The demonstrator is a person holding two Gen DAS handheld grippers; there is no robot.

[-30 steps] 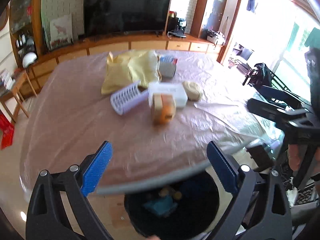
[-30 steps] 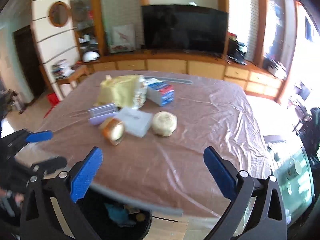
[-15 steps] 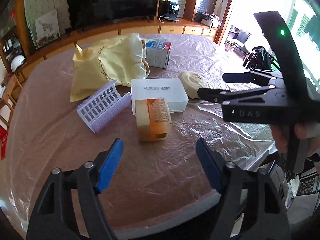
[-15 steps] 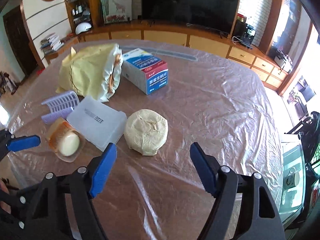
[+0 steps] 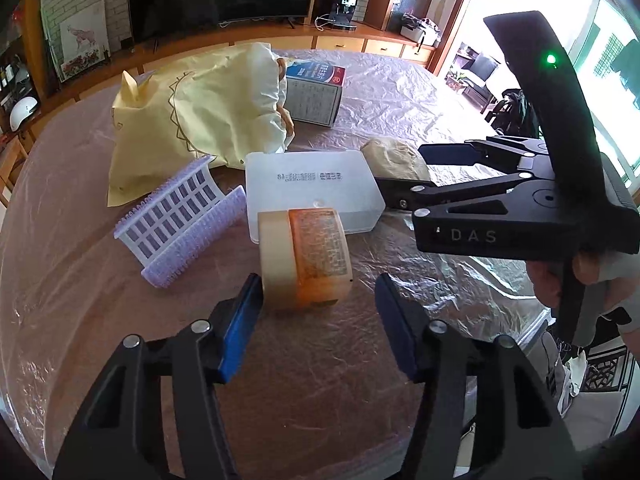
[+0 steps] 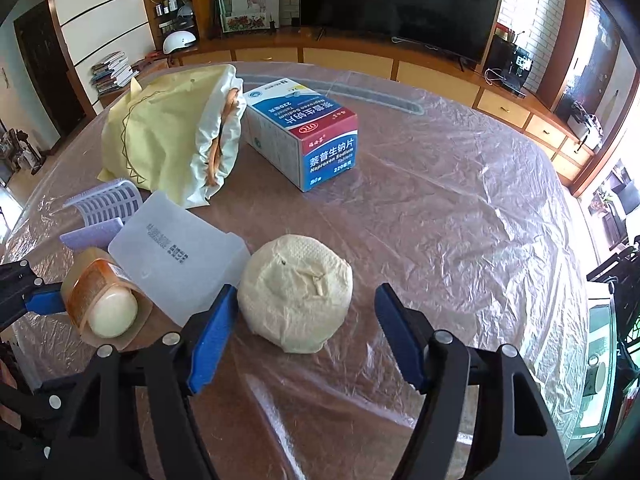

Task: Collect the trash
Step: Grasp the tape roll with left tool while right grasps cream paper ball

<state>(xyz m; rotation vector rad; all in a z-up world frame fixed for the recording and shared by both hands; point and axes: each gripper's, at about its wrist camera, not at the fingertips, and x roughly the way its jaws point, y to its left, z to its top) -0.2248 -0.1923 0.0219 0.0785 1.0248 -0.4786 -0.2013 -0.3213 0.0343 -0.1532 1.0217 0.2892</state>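
Nothing is collected yet: all the trash lies on the desk. The left tool, jaws closing, brackets the orange packet; the right tool, also closing, brackets the crumpled wad at lower centre, neither gripped.

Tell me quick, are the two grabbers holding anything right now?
Left gripper: open, jaws just closing around the orange packet, not gripping.
Right gripper: open, jaws just closing around the crumpled paper ball, not gripping.

On the table: 1 yellow bag, 1 medicine box, 1 white container, 1 lilac basket, 1 orange packet, 1 crumpled wad.
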